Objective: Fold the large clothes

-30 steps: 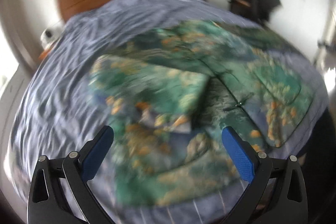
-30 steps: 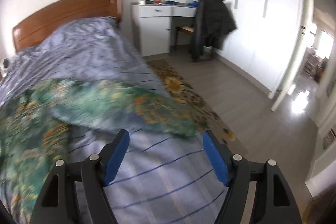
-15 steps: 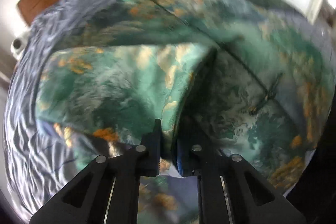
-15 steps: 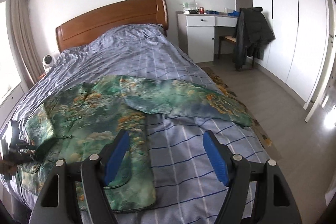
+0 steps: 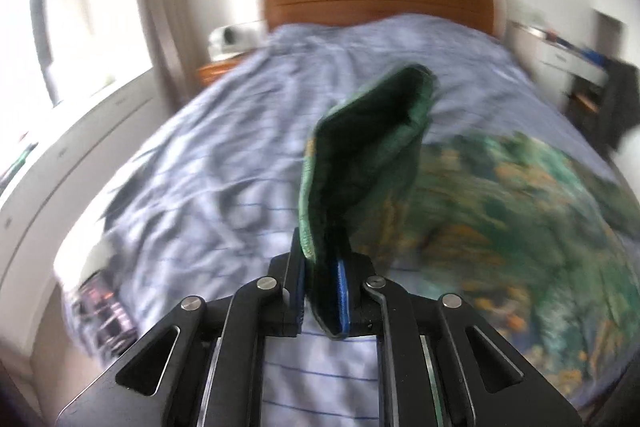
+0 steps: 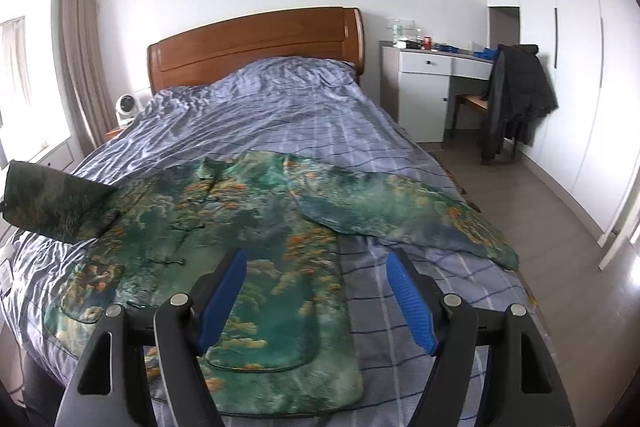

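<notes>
One padded green floral jacket (image 6: 256, 227) lies flat on the bed (image 6: 304, 115), which is covered in blue checked, wrinkled fabric. The left gripper (image 5: 320, 283) pinches one lifted sleeve (image 5: 360, 155). The right gripper (image 6: 316, 299) hovers spread above the hem.

The left gripper (image 5: 322, 301) was a black plastic frame built from angled arms with triangular cut-outs, each arm pinned by a round silver screw — 4 of them showed across the top. Its fingers (image 5: 341, 301) carried blue ribbed pads on their inner faces. The right gripper (image 6: 318, 297) had the same make: matt black linkage arms, 4 silver screw heads, 2 triangular openings near the outer edges, and long blue pads (image 6: 412, 301) with fine ridges — bright against the dark frame.
</notes>
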Motion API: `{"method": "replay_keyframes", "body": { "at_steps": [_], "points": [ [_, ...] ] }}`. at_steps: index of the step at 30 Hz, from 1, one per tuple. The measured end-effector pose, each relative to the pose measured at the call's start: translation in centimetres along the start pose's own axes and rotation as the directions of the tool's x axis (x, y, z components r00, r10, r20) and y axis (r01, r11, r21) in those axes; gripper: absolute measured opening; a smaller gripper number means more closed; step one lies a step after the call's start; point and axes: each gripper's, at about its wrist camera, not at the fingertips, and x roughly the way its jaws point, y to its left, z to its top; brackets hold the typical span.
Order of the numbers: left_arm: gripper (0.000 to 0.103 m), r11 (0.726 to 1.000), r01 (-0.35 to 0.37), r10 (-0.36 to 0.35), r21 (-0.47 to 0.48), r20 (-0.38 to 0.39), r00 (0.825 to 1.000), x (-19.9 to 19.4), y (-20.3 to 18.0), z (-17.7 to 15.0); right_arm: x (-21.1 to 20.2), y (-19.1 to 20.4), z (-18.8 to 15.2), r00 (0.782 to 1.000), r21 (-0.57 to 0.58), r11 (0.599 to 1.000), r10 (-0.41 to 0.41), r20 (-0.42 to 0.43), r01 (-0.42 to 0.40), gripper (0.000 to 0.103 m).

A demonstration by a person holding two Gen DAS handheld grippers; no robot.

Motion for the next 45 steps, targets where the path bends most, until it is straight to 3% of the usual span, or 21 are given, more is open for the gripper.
{"method": "replay_keyframes", "body": {
  "at_steps": [2,4,5,6,9,12,18,24,28,33,38,41,45],
  "points": [
    [0.029,0.994,-0.103,0.103,-0.044,-0.016,0.995,1.3,2.7,-0.4,-0.1,0.7,0.0,1.0,-0.007,1.0,0.016,0.003,-0.016,0.074],
    [0.05,0.976,-0.206,0.205,-0.066,-0.024,0.978,2.0,4.6,-1.4,-0.3,1.2,0.2,1.0,-0.021,0.999,0.024,0.011,-0.024,0.074],
    [0.065,0.97,-0.23,0.229,-0.078,-0.025,0.973,2.2,5.1,-2.0,-0.5,1.6,0.1,1.0,-0.032,0.999,0.022,0.017,-0.021,0.074],
    [0.074,0.964,-0.246,0.245,-0.102,-0.021,0.969,2.0,5.6,-2.8,-0.7,1.7,0.2,1.0,-0.039,0.999,0.016,0.022,-0.015,0.074],
    [0.08,0.968,-0.219,0.217,-0.123,-0.03,0.976,1.9,5.1,-4.7,-1.0,1.8,0.3,1.0,-0.059,0.998,-0.005,0.03,0.007,0.076],
    [0.089,0.979,-0.175,0.172,-0.1,-0.036,0.984,1.5,2.1,-6.1,-0.7,1.7,0.2,1.0,-0.055,0.998,-0.005,0.017,0.006,0.082],
    [0.097,0.998,0.021,-0.02,-0.065,0.006,1.0,-0.3,-6.4,-6.8,-0.4,1.0,0.6,0.998,-0.023,0.998,0.058,0.009,-0.058,0.084],
    [0.098,0.988,0.155,-0.155,-0.005,0.054,0.986,-3.4,-14.0,-6.8,-0.2,1.2,0.8,0.999,-0.01,0.999,0.032,-0.029,-0.032,0.084],
    [0.098,0.975,0.223,-0.223,0.006,0.071,0.972,-5.1,-17.0,-7.0,-1.0,1.0,0.4,1.0,-0.032,0.999,0.006,0.019,-0.005,0.084],
    [0.099,0.968,0.247,-0.25,0.048,0.085,0.964,-6.6,-19.3,-8.0,-2.0,0.0,0.4,0.997,-0.043,0.998,-0.036,0.069,0.039,0.089],
    [0.099,0.966,0.256,-0.258,0.046,0.063,0.964,-6.6,-20.3,-9.2,-2.9,-0.3,0.6,0.994,-0.094,0.995,-0.02,0.106,0.03,0.089],
    [0.099,0.957,0.287,-0.289,0.042,0.043,0.956,-6.4,-20.4,-9.3,-2.5,0.1,0.4,0.997,-0.123,0.992,-0.021,0.077,0.031,0.089],
    [0.099,0.952,0.277,-0.283,0.127,0.031,0.959,-6.9,-21.2,-9.6,-1.7,0.7,-0.2,0.999,-0.129,0.991,-0.033,0.04,0.038,0.089]
  ]
}}
